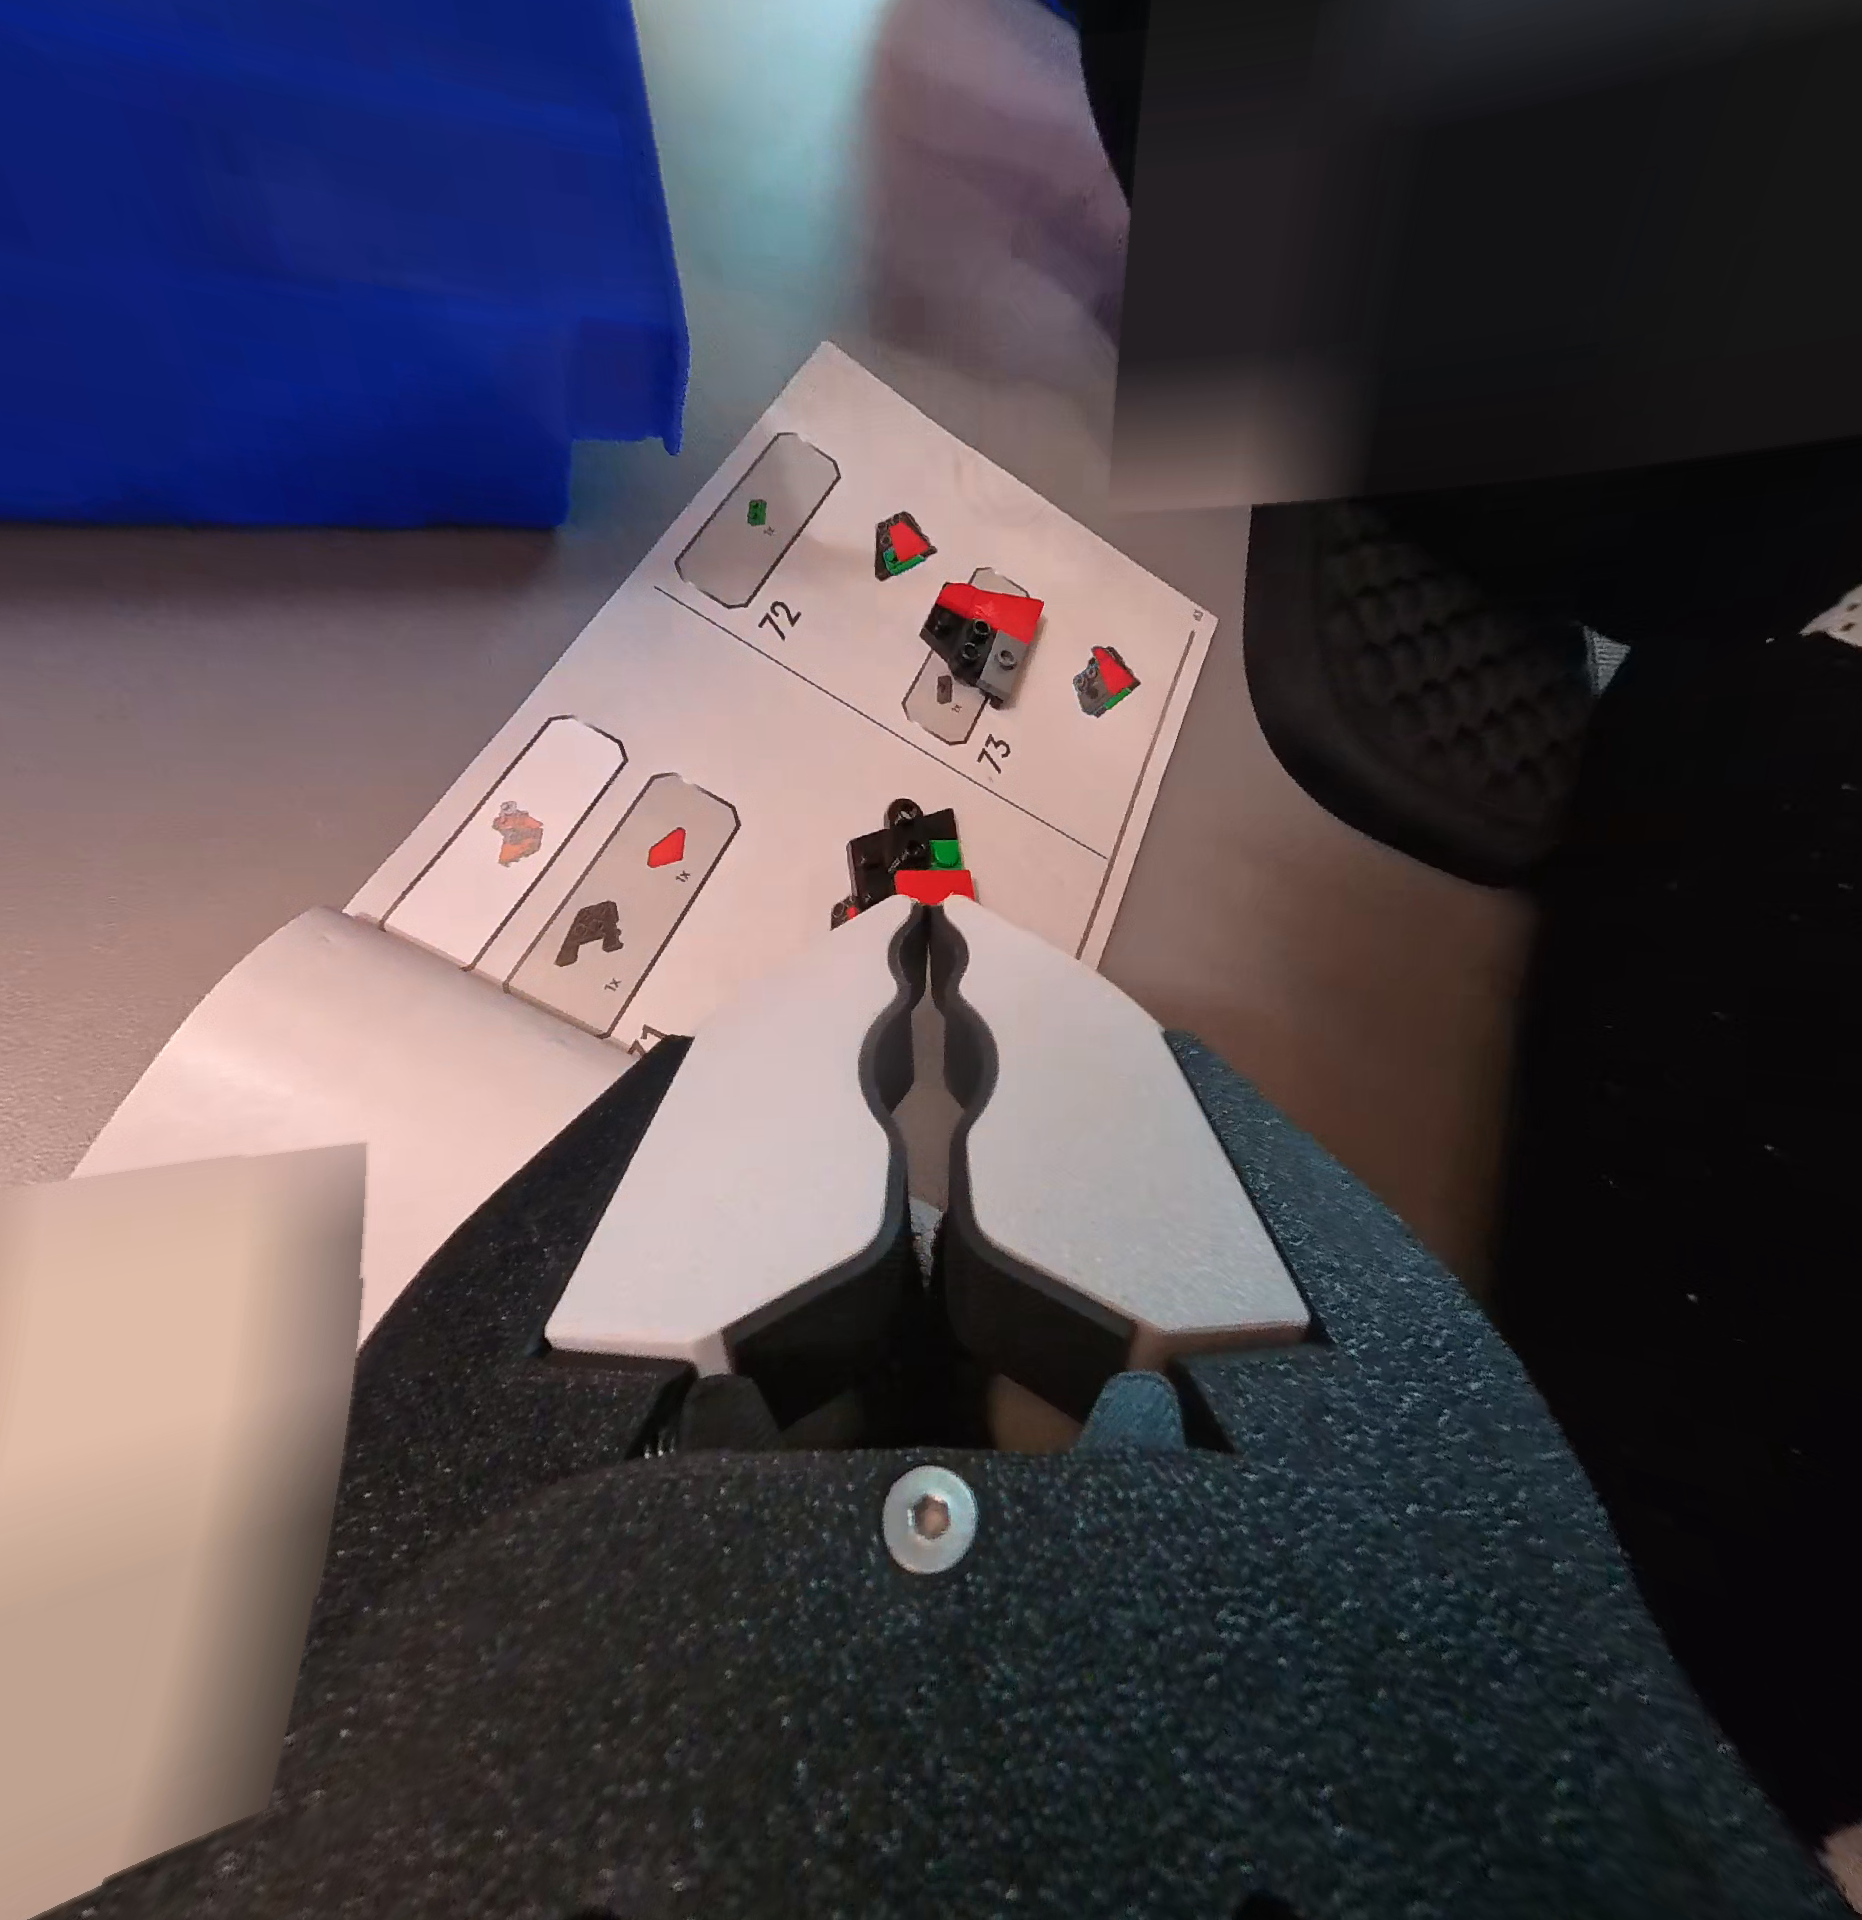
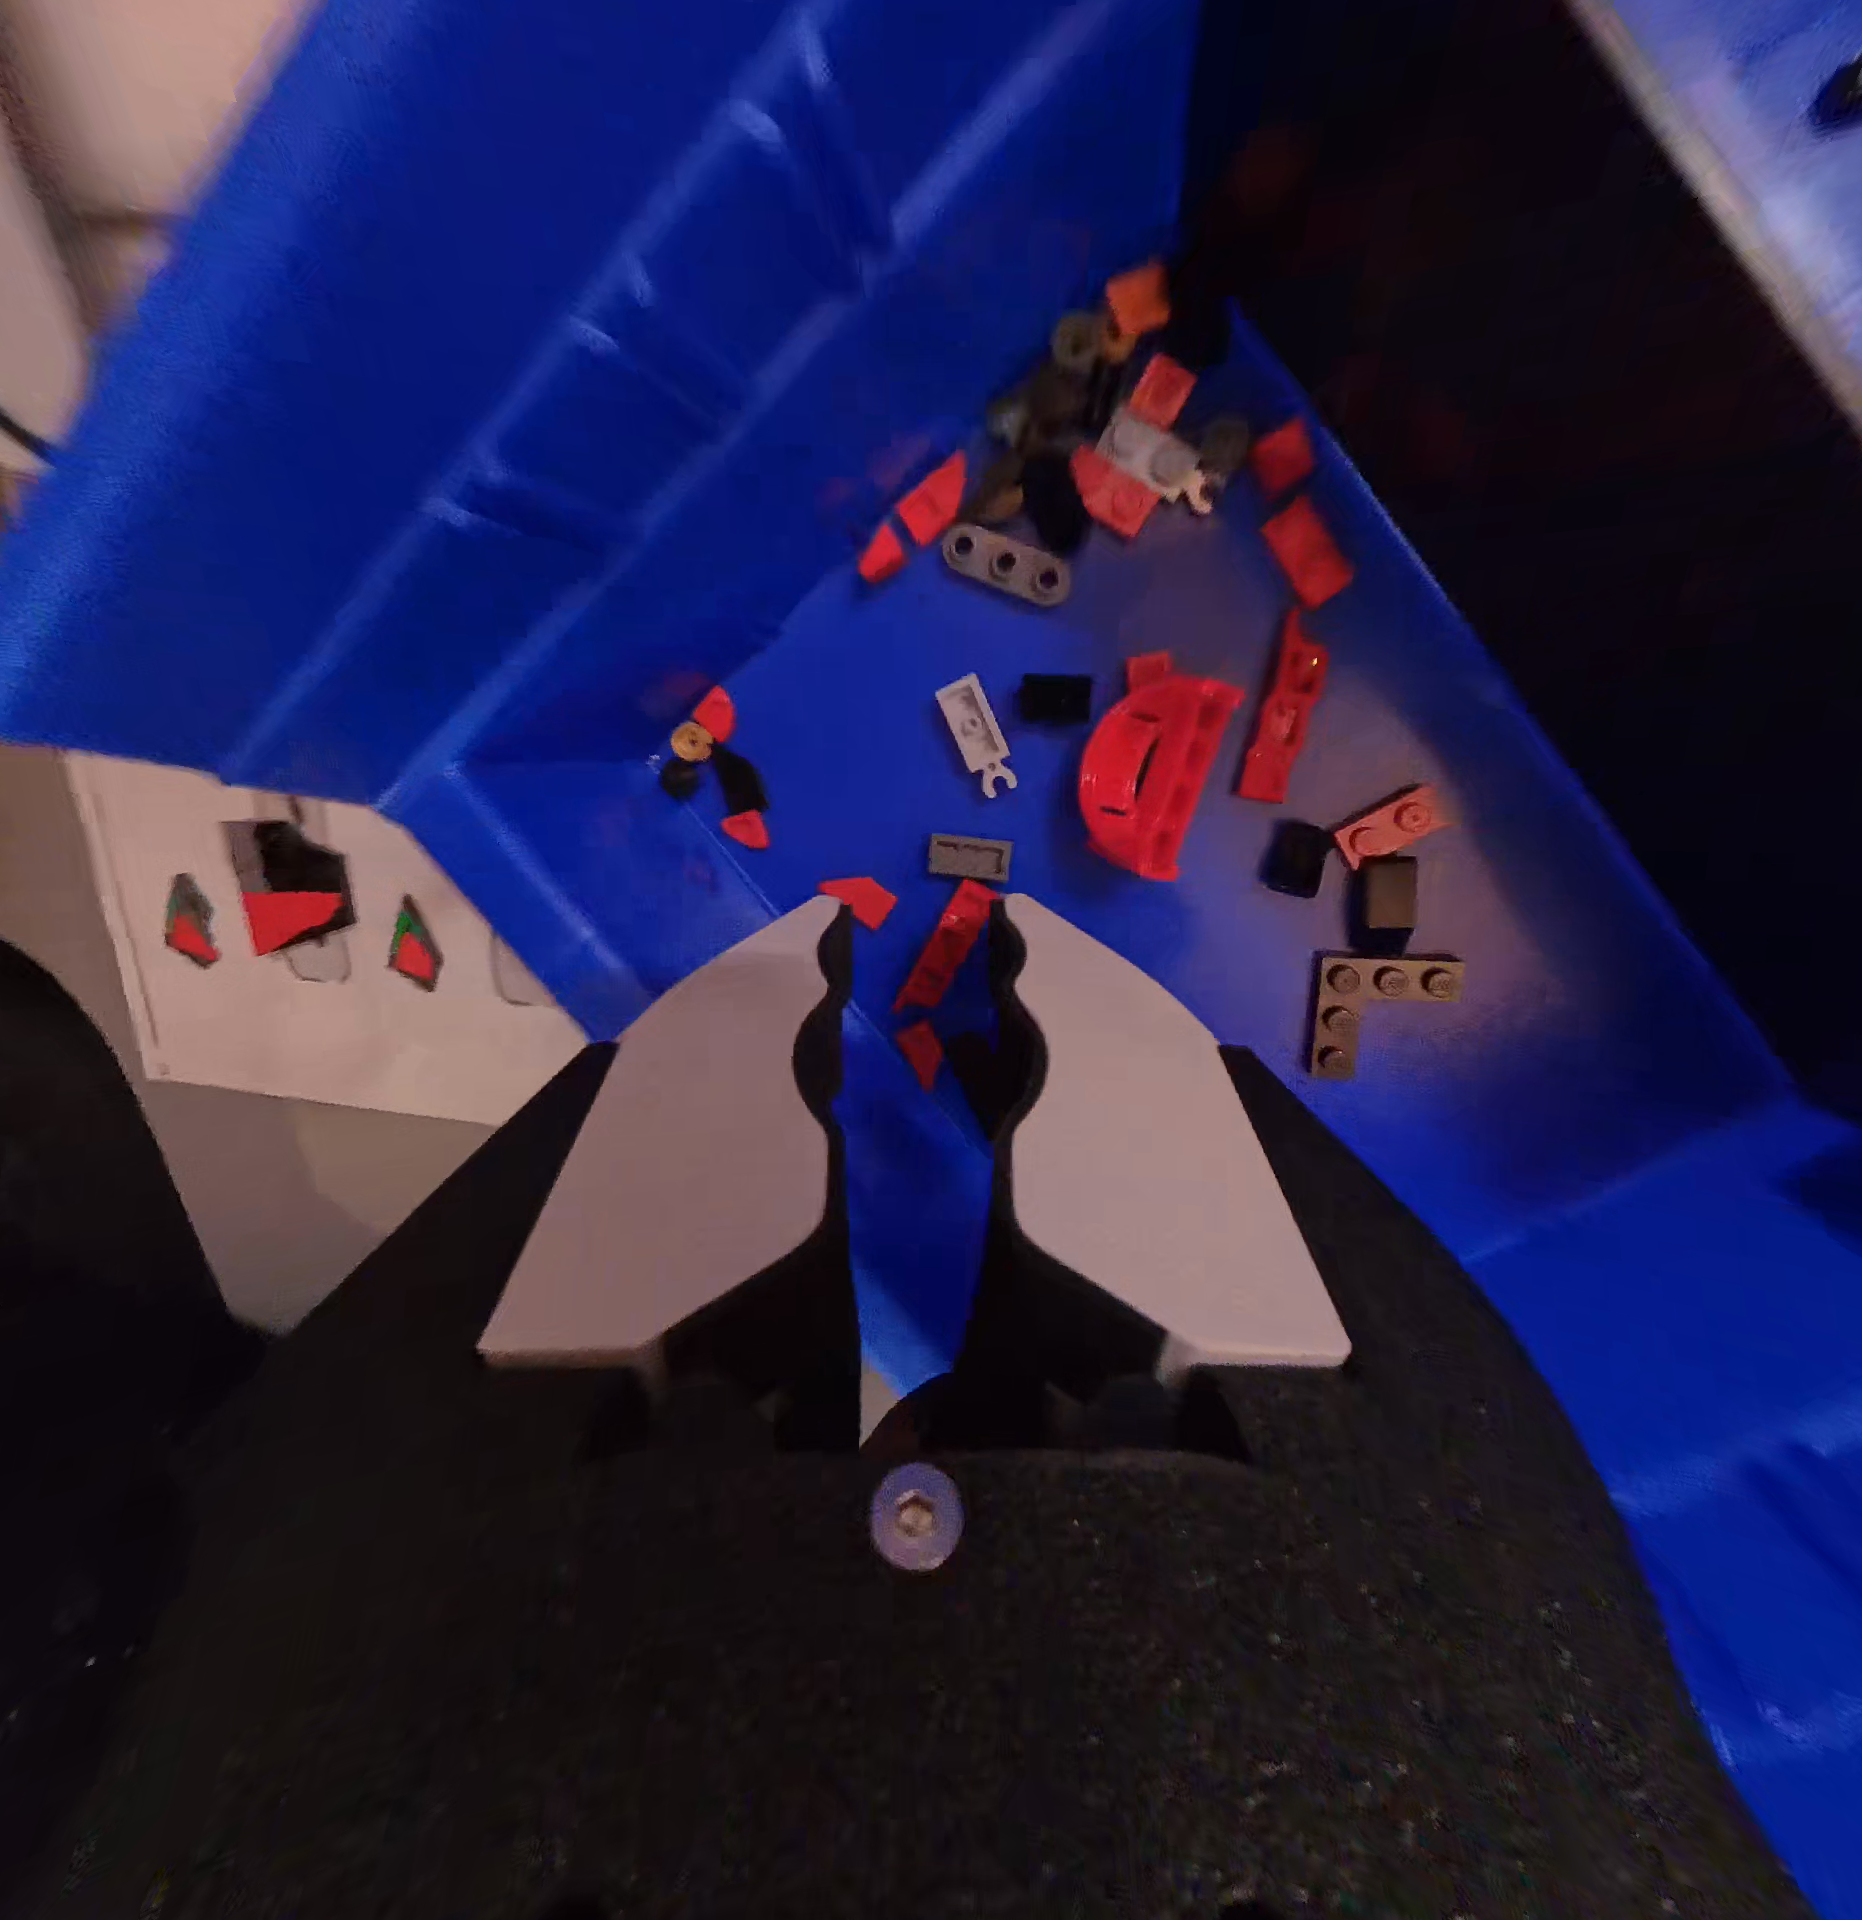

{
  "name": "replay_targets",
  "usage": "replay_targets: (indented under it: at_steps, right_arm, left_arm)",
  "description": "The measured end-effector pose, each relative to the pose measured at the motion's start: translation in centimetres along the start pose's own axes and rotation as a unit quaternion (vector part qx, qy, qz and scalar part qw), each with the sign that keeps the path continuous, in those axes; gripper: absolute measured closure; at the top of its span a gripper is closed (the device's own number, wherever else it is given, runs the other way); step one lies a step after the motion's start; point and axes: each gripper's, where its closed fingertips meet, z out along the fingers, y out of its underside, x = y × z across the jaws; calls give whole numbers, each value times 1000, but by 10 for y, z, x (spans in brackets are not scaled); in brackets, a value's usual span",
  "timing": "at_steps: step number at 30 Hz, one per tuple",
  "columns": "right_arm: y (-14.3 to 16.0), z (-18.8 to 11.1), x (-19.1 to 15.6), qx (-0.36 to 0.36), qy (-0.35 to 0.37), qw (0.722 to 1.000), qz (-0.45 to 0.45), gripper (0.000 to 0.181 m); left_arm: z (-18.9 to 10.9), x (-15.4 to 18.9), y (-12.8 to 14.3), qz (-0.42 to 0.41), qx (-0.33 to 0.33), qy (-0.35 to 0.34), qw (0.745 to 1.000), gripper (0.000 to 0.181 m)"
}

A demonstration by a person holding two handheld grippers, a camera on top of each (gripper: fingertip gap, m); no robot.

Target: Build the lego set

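In the left wrist view my left gripper [image 1: 927, 908] is shut on a small black, red and green lego assembly [image 1: 911, 854], gripping its red edge just above the open instruction booklet [image 1: 698, 665]. A second assembly [image 1: 984, 636] of red, black and grey lies on the booklet farther ahead. In the right wrist view my right gripper [image 2: 919, 906] is open and empty, reaching into the blue bin [image 2: 615, 436]. A long red piece [image 2: 948, 940] lies between its fingers and a small red wedge tile [image 2: 859, 899] lies by the left fingertip. The second assembly also shows on the booklet there [image 2: 288, 883].
The bin holds several loose pieces: a red arch [image 2: 1150, 769], a dark L-shaped plate [image 2: 1368, 1003], a grey clip plate [image 2: 974, 727], a grey three-hole beam [image 2: 1005, 561]. The bin's wall [image 1: 283, 260] stands left of the booklet. A black textured object [image 1: 1426, 686] lies to its right. The gap from one gripper's tips to the other's is roughly 20 cm.
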Motion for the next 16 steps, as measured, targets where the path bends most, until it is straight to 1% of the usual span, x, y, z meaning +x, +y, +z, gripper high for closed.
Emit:
replay_targets:
  at_steps: [3,5,8,10,12,14,15,16]
  right_arm:
    - [0,10,6,-8,9,1000,10,149]
    - [-2,14,7,-7,10,1000,10,148]
    - [-4,16,9,-17,29,999,0,152]
    - [-4,16,13,-19,44,999,-3,162]
    - [-4,16,14,-16,41,999,-8,165]
    - [-8,14,11,12,24,1000,-14,165]
    - [-15,6,7,55,6,998,-8,165]
    - [-28,-7,1,117,-19,993,6,165]
  left_arm:
    - [-1,0,-1,0,5,-1,1000,181]
    - [-1,1,-1,3,5,0,1000,181]
    - [-1,1,0,5,3,0,1000,181]
    - [-1,1,-1,5,4,-1,1000,181]
    - [-2,0,-1,4,7,-3,1000,181]
    - [-3,-1,-3,2,13,-7,1000,181]
    - [-5,-2,-5,2,20,-11,1000,181]
    - [-7,-4,-8,3,34,-19,999,181]
